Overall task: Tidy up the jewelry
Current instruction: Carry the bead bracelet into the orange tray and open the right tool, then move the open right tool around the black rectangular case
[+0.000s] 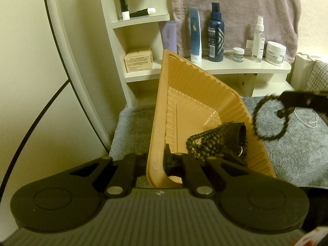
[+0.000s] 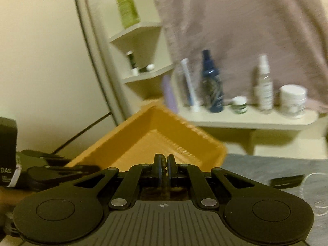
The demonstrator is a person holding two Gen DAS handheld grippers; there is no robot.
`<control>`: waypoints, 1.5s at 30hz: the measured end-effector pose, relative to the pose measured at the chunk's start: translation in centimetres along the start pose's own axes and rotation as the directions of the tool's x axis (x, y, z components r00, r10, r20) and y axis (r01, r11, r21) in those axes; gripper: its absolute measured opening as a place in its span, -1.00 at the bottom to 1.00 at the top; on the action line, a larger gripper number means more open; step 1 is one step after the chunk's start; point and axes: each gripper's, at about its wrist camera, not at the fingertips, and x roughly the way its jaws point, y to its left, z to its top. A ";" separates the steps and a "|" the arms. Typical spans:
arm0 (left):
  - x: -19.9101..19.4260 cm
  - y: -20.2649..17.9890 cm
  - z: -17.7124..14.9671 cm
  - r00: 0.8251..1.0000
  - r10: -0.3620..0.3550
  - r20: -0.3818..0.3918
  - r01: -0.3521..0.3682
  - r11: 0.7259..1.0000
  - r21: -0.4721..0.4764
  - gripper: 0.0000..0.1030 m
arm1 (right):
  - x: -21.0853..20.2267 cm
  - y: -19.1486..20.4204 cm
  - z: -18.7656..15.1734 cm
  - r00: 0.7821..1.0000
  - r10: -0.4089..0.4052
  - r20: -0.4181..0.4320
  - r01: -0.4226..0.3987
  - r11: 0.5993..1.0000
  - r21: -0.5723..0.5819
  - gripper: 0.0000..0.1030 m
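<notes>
The left gripper (image 1: pixel 162 160) clamps the tilted orange tray (image 1: pixel 184 102) by its near rim. The right gripper (image 2: pixel 164 163) pinches a beaded bracelet (image 1: pixel 268 116), dangling beside the tray's right edge (light, limp, likely swinging).

A grey towel-like mat (image 1: pixel 297 149) covers the near surface. On it sits an orange ribbed tray (image 1: pixel 184 106), tilted, its near left corner raised off the mat. To the right on the mat lies a thin white cord (image 1: pixel 309 121). Behind, a pale shelf (image 1: pixel 235 67) carries, left to right, a white-and-blue tube (image 1: pixel 195 34), a dark blue spray bottle (image 1: pixel 215 32), a small jar (image 1: pixel 238 54), a clear spray bottle (image 1: pixel 258 39) and a white tub (image 1: pixel 275 53). Far left, a lower corner shelf holds a cardboard box (image 1: pixel 139 59).
</notes>
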 end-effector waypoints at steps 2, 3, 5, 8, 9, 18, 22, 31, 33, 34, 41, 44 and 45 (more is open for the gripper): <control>0.0 0.0 0.0 1.000 -0.001 0.001 0.001 1.000 0.000 -0.89 | 0.7 0.4 -0.2 1.000 0.020 -0.012 -0.020 1.000 -0.001 -0.89; 0.0 0.0 0.0 1.000 -0.001 0.001 0.001 1.000 0.000 -0.89 | 0.9 0.6 -0.2 0.999 0.030 -0.020 -0.030 1.000 -0.003 -0.89; 0.0 0.0 0.0 1.000 -0.001 0.002 0.001 1.000 0.000 -0.89 | 1.2 1.0 -0.3 0.999 0.045 -0.028 -0.045 0.999 -0.004 -0.89; -0.1 0.1 0.0 1.000 -0.005 0.002 0.005 1.000 0.000 -0.88 | 1.4 1.4 -0.4 0.997 0.072 -0.038 -0.072 0.997 0.001 -0.89; -0.1 0.0 0.0 1.000 -0.005 0.003 0.005 1.000 0.001 -0.88 | 1.5 1.5 -0.4 0.996 0.082 -0.041 -0.082 0.997 0.004 -0.89; -0.1 0.0 0.1 1.000 -0.006 0.002 0.006 1.000 0.001 -0.88 | 3.2 2.2 -0.8 0.988 0.119 -0.096 -0.119 0.993 0.003 -0.89; -0.1 0.0 0.0 1.000 -0.006 0.002 0.006 1.000 0.000 -0.88 | 4.1 1.7 -1.3 0.983 0.137 -0.123 -0.134 0.990 0.033 -0.89; -0.1 0.0 0.1 1.000 -0.007 0.004 0.007 1.000 0.001 -0.88 | 0.8 -2.6 -1.0 1.000 -0.008 -0.016 0.010 0.990 0.140 -0.60; -0.1 0.1 0.0 1.000 -0.008 0.004 0.008 1.000 -0.001 -0.88 | -0.3 -4.0 -1.5 0.998 -0.059 -0.004 0.058 0.985 0.163 -0.53; 0.0 0.1 0.0 1.000 -0.007 0.004 0.007 1.000 0.000 -0.88 | -0.8 -4.6 -1.9 0.995 -0.095 -0.001 0.094 0.981 0.168 -0.52; 0.0 0.1 0.1 1.000 -0.007 0.004 0.007 1.000 0.004 -0.88 | -4.2 -9.3 -5.8 0.949 -0.310 -0.056 0.315 0.921 0.228 -0.48; 0.0 0.1 0.1 1.000 -0.007 0.004 0.007 1.000 0.003 -0.88 | -6.0 -11.0 -7.1 0.919 -0.388 -0.064 0.391 0.884 0.256 -0.48; 0.0 0.0 0.1 1.000 -0.006 0.005 0.006 1.000 0.005 -0.88 | -6.5 -11.5 -7.4 0.906 -0.418 -0.068 0.421 0.870 0.255 -0.48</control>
